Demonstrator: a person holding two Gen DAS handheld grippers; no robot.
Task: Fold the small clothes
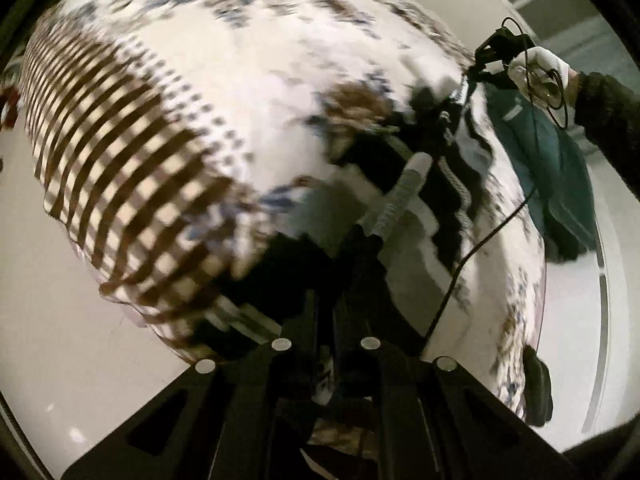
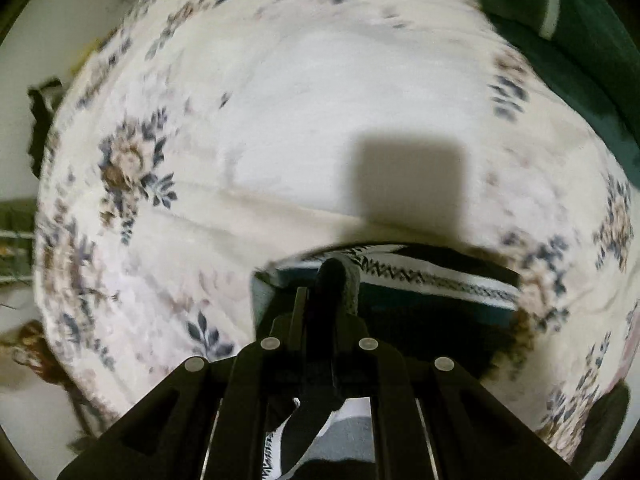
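A small garment with black, white and teal stripes (image 1: 452,184) is held over a white floral cloth (image 1: 248,64) with a brown checked border (image 1: 120,184). My left gripper (image 1: 404,188) is shut on the garment's edge. My right gripper (image 2: 334,280) is shut on the same striped garment (image 2: 432,280), its fingers closed on the band. It also shows in the left wrist view (image 1: 472,80), held by a white-gloved hand at the upper right. The frames are blurred by motion.
A dark green garment (image 1: 552,168) lies at the right on the cloth, and shows in the right wrist view (image 2: 560,40). The white table (image 1: 60,300) shows around the cloth. A black cable (image 1: 492,232) hangs across.
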